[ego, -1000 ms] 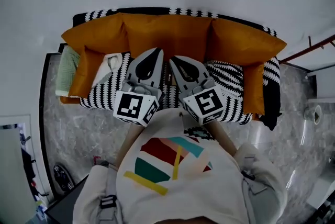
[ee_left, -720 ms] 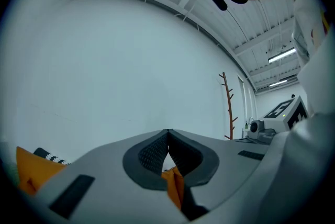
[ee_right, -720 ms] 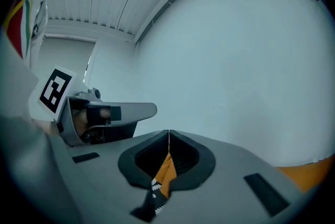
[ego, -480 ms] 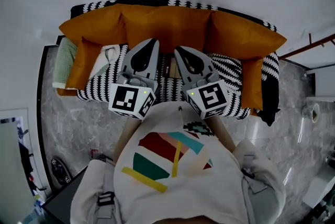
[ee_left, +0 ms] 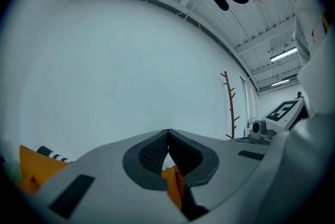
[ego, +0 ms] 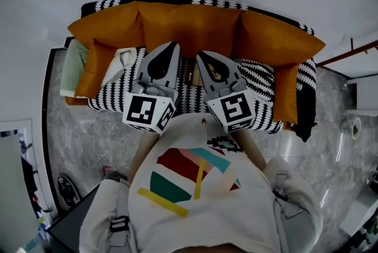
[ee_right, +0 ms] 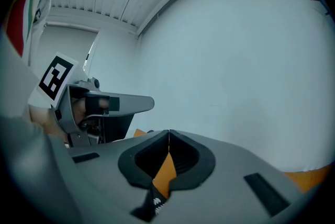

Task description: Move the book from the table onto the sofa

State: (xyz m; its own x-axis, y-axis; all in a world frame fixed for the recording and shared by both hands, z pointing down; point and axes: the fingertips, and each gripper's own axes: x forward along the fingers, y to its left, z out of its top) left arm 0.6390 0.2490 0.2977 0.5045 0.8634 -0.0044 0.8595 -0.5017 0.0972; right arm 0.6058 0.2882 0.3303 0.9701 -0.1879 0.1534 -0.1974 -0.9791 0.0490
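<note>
We stand in front of the sofa [ego: 189, 27], and both tools point level over its seat. The left gripper [ego: 172, 46] has its jaws pressed together, and in the left gripper view [ee_left: 168, 136] only an orange cushion [ee_left: 175, 186] shows behind them. The right gripper [ego: 201, 57] is the same: its jaws are closed and hold nothing [ee_right: 168, 139].

So no book is being carried. On the striped throw [ego: 260, 83], between the two grippers, lies a small tan patch [ego: 193, 75]. It may be the book, but most of it is hidden and we cannot be sure. A dark corner [ego: 71, 228] at the near left could be the table.

We judge that the placing step is either already done or not yet begun. If the patch is the book, the next move only needs both grippers drawn back. If not, we must turn to the table, open one pair of jaws and take the book by its edge.
</note>
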